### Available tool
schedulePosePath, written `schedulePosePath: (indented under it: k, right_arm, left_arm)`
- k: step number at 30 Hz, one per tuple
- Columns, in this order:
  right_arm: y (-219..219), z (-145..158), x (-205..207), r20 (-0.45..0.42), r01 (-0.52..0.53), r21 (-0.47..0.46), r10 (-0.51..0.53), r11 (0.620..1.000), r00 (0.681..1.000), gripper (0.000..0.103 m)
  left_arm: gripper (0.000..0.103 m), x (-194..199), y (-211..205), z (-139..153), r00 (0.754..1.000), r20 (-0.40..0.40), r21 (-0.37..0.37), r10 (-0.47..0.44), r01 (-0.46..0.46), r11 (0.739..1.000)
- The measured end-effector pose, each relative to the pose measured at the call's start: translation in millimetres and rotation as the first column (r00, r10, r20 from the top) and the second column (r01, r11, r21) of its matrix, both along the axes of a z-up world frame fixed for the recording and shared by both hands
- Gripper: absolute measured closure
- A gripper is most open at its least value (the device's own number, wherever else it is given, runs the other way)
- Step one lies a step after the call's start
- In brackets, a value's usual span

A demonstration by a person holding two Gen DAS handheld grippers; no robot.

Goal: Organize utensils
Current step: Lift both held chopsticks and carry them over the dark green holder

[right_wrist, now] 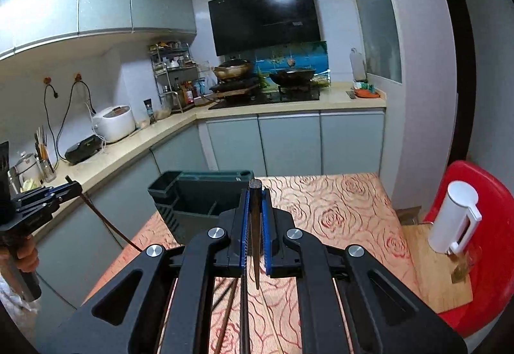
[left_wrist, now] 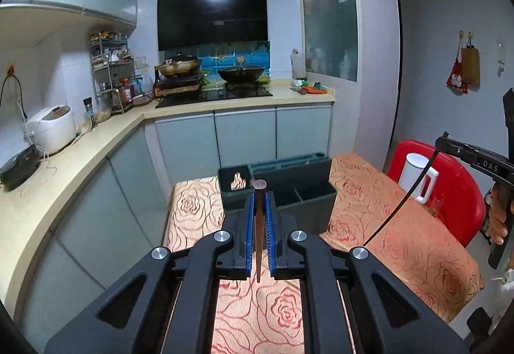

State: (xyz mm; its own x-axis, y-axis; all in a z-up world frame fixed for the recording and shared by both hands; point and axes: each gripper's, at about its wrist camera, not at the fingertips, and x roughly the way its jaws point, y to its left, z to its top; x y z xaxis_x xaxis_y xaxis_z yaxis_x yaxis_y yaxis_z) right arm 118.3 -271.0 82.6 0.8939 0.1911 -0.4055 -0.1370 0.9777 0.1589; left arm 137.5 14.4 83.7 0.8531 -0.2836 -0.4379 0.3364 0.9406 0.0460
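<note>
My left gripper (left_wrist: 259,198) is shut on a brown chopstick (left_wrist: 259,235) that stands nearly upright between the blue pads, above the rose-patterned tablecloth (left_wrist: 385,209). A dark green utensil holder (left_wrist: 298,184) with several compartments stands just beyond it. My right gripper (right_wrist: 255,195) is shut on a dark chopstick (right_wrist: 255,241), with the same holder (right_wrist: 205,193) ahead and to the left. Each view shows the other gripper: the right gripper (left_wrist: 445,142) with its black chopstick (left_wrist: 401,196) hanging down, the left gripper (right_wrist: 75,185) with its brown chopstick (right_wrist: 109,225).
More chopsticks (right_wrist: 229,306) lie on the cloth under my right gripper. A white jug (right_wrist: 453,219) sits on a board on a red chair (right_wrist: 491,257) to the right. A kitchen counter (left_wrist: 80,155) with a rice cooker (left_wrist: 53,127) runs along the left.
</note>
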Motion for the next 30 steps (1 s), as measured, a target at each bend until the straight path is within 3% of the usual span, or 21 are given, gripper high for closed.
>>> schedulePosePath:
  k: [17, 24, 30]
  right_arm:
    - [33, 70, 57, 0.093, -0.033, -0.049, 0.038, 0.998, 0.995, 0.095]
    - [41, 69, 92, 0.093, -0.028, -0.03, 0.031, 0.999, 0.995, 0.095]
    - [52, 49, 119, 0.04, -0.022, -0.05, 0.024, 0.999, 0.999, 0.095]
  left_arm:
    - [0.097, 60, -39, 79, 0.996, 0.094, -0.037, -0.008, 0.011, 0.999]
    - [0.097, 96, -52, 73, 0.996, 0.093, -0.057, 0.013, -0.007, 0.998]
    - [0.096, 125, -60, 41, 0.999, 0.033, -0.061, 0.015, -0.013, 0.998]
